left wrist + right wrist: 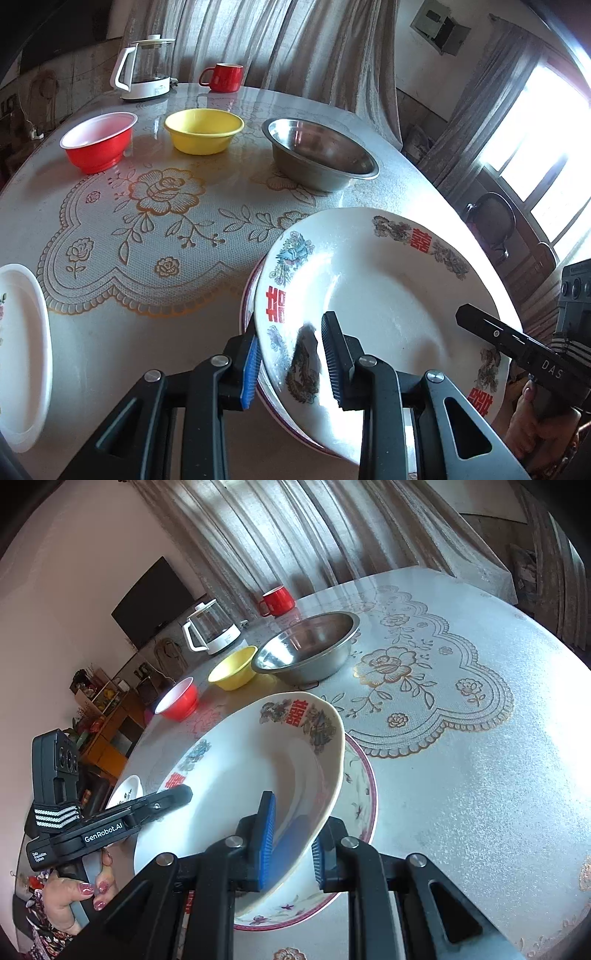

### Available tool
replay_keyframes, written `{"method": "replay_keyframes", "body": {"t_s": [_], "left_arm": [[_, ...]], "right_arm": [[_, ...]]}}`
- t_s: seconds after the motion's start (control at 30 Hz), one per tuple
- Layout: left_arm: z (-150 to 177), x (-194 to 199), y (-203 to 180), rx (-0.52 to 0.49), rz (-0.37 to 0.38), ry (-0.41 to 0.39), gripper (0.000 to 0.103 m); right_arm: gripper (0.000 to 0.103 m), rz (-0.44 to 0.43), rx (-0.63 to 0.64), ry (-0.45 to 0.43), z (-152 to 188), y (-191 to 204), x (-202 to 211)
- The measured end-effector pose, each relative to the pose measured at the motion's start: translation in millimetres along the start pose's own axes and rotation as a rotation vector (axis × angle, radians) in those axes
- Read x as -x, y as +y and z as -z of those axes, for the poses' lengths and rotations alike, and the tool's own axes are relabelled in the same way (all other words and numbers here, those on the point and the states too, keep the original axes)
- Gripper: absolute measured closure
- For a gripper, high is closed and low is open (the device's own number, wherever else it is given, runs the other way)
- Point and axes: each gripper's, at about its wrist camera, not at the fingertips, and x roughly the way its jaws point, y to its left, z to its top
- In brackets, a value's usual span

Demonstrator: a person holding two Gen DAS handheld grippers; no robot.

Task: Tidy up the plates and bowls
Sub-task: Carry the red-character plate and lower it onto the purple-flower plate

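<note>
A large white plate (388, 295) (240, 775) with red characters and dragon prints is tilted, held at its rim from two sides. My left gripper (291, 362) is shut on the plate's near-left rim, and its finger also shows in the right wrist view (166, 801). My right gripper (291, 849) is shut on the opposite rim; one of its fingers (480, 328) reaches over the plate. Right under the held plate, a flowered plate with a purple rim (360, 794) (275, 417) lies on the table. Whether the two plates touch is hidden.
A red bowl (98, 142), a yellow bowl (203, 131) and a steel bowl (317, 155) stand in a row across the table. Behind them are a glass kettle (144, 70) and a red mug (223, 77). A small white plate (22, 350) lies at the left edge.
</note>
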Motion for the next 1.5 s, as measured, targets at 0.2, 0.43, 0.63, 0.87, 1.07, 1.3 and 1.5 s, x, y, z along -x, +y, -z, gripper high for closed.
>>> {"method": "replay_keyframes", "body": {"t_s": [0.2,0.43,0.63,0.87,1.07,1.3,1.5], "left_arm": [[8,-5,1,0.001,-0.014,0.01,0.073],[12,-6,-3,-0.011,-0.026,0.003,0.073],[13,-6,-3,-0.003,-0.025,-0.007,0.073],[14,-6,1,0.027,0.007,-0.011,0.073],[16,-6,0,0.015,0.004,-0.016,0.073],[15,-2,0,0.026,-0.003,-0.016,0.073],[17,6,-3,0.028,-0.02,-0.012,0.072]], "right_arm": [[0.086,0.001,0.009,0.01,6,-3,1],[0.086,-0.01,-0.037,0.043,8,-13,-10],[0.085,-0.021,-0.059,0.066,12,-19,-19],[0.082,-0.006,-0.04,0.102,12,-15,-21],[0.077,-0.023,-0.069,0.111,17,-19,-6],[0.082,-0.001,-0.035,0.114,21,-13,-4],[0.082,-0.003,-0.048,0.131,22,-12,-8]]}}
